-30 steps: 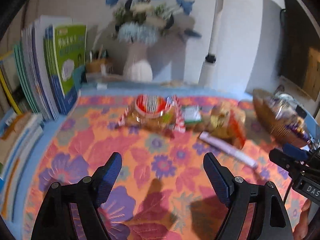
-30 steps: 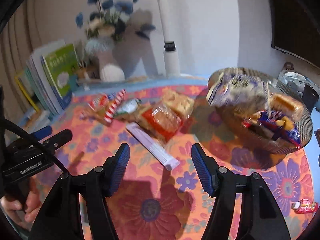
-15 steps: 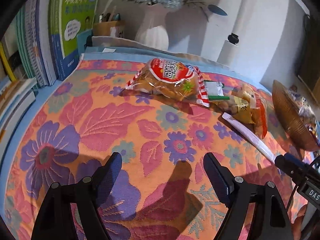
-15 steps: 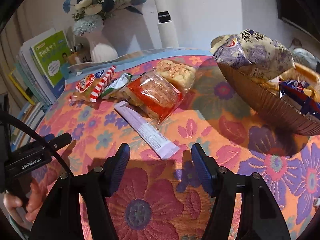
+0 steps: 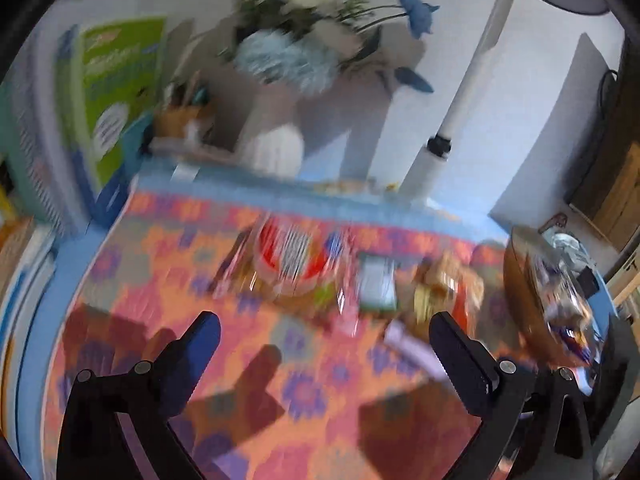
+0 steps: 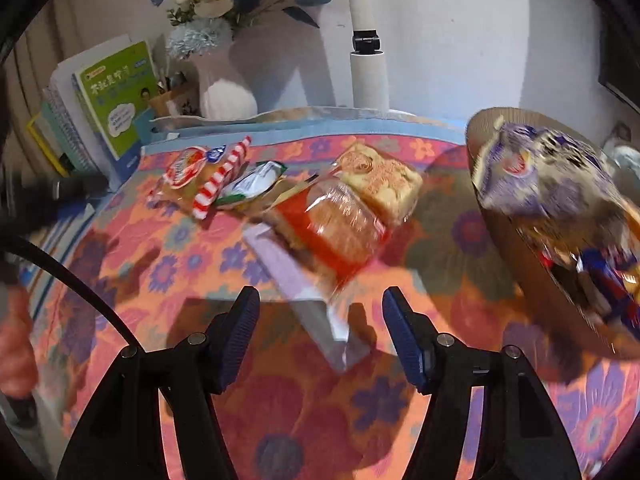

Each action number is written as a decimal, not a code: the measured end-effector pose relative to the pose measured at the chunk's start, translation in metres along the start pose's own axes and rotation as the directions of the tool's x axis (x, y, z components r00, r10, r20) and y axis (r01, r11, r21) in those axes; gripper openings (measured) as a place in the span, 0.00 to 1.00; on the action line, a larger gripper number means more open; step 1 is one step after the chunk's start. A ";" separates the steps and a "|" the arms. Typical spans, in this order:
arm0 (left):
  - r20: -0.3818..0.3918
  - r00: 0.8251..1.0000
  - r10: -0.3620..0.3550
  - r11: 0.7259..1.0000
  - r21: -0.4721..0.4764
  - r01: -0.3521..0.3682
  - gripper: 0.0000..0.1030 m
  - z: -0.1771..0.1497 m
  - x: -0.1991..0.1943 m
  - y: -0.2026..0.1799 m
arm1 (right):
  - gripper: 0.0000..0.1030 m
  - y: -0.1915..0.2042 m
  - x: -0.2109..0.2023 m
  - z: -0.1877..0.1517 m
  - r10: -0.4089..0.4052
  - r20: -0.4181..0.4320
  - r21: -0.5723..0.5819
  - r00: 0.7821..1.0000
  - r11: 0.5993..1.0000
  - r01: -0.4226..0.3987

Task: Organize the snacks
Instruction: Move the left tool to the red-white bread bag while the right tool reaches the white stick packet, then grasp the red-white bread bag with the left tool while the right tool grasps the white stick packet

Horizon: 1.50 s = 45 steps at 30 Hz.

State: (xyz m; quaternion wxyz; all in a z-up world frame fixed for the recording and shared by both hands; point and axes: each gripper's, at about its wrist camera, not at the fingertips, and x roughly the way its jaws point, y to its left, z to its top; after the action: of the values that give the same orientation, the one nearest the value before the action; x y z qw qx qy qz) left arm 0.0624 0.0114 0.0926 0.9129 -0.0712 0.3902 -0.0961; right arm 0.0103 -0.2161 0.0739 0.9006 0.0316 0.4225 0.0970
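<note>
Several snack packs lie on the flowered tablecloth (image 6: 192, 264). A red-and-white striped bag (image 6: 200, 176) (image 5: 292, 260) lies at the far left, a green-white packet (image 6: 256, 180) beside it, then a red bread pack (image 6: 336, 228), a pale cake pack (image 6: 380, 180) and a long lilac bar (image 6: 296, 280). A brown woven basket (image 6: 520, 248) (image 5: 524, 300) at right holds a purple bag (image 6: 540, 176) and other snacks. My right gripper (image 6: 320, 316) is open over the near end of the lilac bar. My left gripper (image 5: 324, 340) is open and empty, short of the striped bag; that view is blurred.
A white vase (image 6: 224, 92) with blue flowers, upright books (image 6: 116, 96) and a white lamp post (image 6: 368, 68) stand along the back. My left gripper's body and the hand holding it (image 6: 16, 340) are at the left edge of the right wrist view.
My right gripper has moved forward, closing on the lilac bar and bread pack. My left gripper has swung so the view tilts up and blurs. Both stay open.
</note>
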 end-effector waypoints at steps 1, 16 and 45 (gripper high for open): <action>0.009 1.000 0.013 1.000 0.027 -0.013 1.00 0.006 0.009 -0.007 | 0.59 0.000 0.005 0.000 -0.009 0.005 -0.007 1.000 1.000 0.009; -0.109 0.958 0.264 0.954 0.174 -0.243 0.95 0.002 0.094 0.017 | 0.39 0.003 0.031 -0.009 0.056 -0.059 -0.067 0.997 0.996 -0.060; -0.149 0.978 0.144 0.984 0.128 -0.126 0.82 0.010 0.126 0.042 | 0.34 0.047 0.045 -0.005 0.054 -0.093 -0.184 0.994 0.980 -0.070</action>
State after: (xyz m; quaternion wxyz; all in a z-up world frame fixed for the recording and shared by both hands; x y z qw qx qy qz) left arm 0.1597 0.0233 0.0028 0.8863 0.0171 0.4587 -0.0619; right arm 0.0279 -0.1607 0.0435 0.8767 -0.0442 0.4496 0.1655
